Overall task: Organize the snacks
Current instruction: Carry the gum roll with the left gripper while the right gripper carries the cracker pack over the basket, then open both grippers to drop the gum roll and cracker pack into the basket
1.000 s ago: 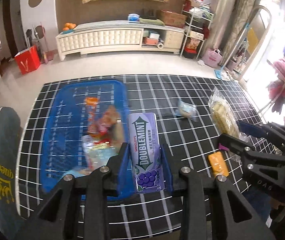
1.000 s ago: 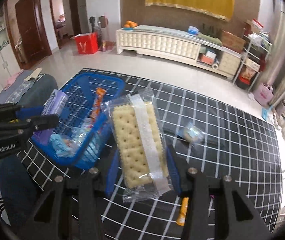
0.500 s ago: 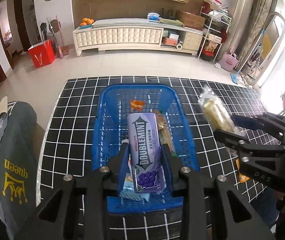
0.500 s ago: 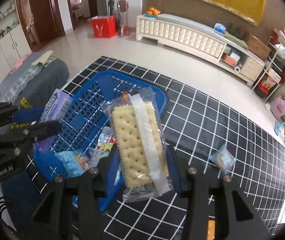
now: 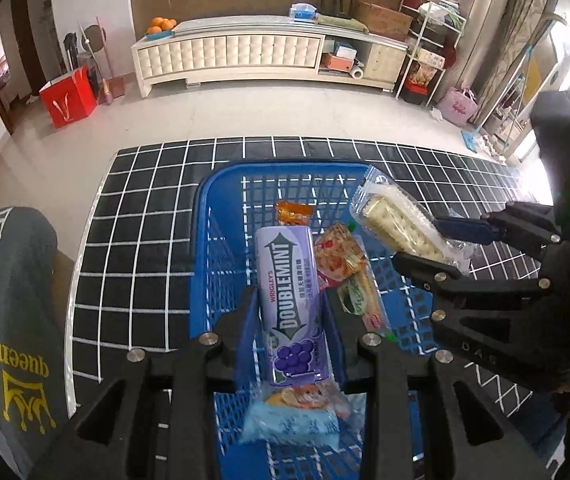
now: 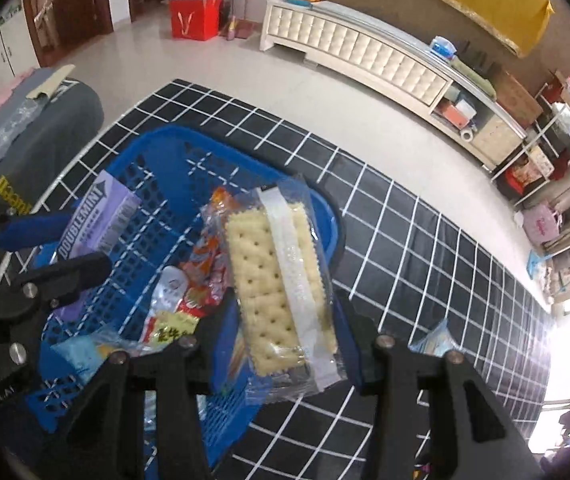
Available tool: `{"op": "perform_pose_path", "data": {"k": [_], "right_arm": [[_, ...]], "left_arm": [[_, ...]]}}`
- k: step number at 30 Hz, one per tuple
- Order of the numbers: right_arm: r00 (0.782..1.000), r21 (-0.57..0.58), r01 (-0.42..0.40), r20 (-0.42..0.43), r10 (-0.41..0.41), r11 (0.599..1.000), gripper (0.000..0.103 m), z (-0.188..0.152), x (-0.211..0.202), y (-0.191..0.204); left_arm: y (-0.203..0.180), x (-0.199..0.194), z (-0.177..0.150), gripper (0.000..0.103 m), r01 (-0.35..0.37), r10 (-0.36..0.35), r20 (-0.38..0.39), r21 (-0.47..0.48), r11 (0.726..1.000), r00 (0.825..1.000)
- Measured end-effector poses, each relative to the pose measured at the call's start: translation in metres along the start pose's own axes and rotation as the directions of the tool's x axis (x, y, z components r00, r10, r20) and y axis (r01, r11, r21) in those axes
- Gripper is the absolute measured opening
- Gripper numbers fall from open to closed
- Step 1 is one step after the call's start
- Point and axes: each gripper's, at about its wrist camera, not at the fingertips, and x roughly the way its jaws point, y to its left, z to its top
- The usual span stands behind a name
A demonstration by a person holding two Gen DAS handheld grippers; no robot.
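1. The left gripper (image 5: 289, 312) is clamping the purple Doublemint pack (image 5: 291, 300) across its narrow width, with the pads on its long sides near the lower half. The pack is hanging above the blue basket (image 5: 221, 196), not resting in it.
2. The right gripper (image 6: 285, 316) is clamping the cracker packet (image 6: 281, 276) on its long edges at the near end. Most of the packet is sticking out forward over the basket's right rim.
3. The basket is sitting on the black grid mat (image 5: 145, 208) and already holding several wrapped snacks, among them an orange sachet (image 5: 293, 213), a red-orange packet (image 5: 339, 256) and a pale blue packet (image 5: 293, 420) at the near end.
4. One small clear-wrapped snack (image 6: 437, 338) is lying on the mat to the right of the basket.
5. Handling judgement, gum pack: it is looking light, stiff and box-like, with a glossy sleeve that may be slippery. A grip across the flat long sides is suiting it, and it should tolerate a short drop.
6. Handling judgement, crackers: they are looking light but brittle, in crinkly loose film. Squeezing harder is risking snapped biscuits, so the hold belongs on the packet's edges. Held at one end, it may sag or swing.
7. Both items are looking ready for release over the basket, preferably low.
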Motion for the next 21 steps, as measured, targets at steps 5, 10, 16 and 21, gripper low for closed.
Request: {"op": "perform_pose_path", "data": {"k": [5, 10, 16, 21], "right_arm": [[0.998, -0.062, 0.057, 0.028, -0.055, 0.996, 0.081, 0.008, 0.003, 0.007], [0.997, -0.059, 0.06, 0.043, -0.058, 0.996, 0.088, 0.003, 0.0, 0.003], [0.997, -0.037, 0.058, 0.058, -0.055, 0.998, 0.088, -0.009, -0.015, -0.003], [0.994, -0.007, 0.06, 0.088, -0.059, 0.998, 0.088, -0.019, -0.042, -0.011]], "left_arm": [[0.002, 0.014, 0.011, 0.033, 0.031, -0.031, 0.002, 0.026, 0.999, 1.0], [-0.001, 0.014, 0.016, 0.043, -0.03, 0.028, 0.031, 0.061, 0.998, 0.999], [0.004, 0.008, 0.01, 0.044, -0.04, 0.039, 0.026, 0.041, 0.998, 0.999], [0.004, -0.005, 0.003, 0.044, -0.038, 0.037, 0.033, 0.021, 0.999, 0.999]]}}
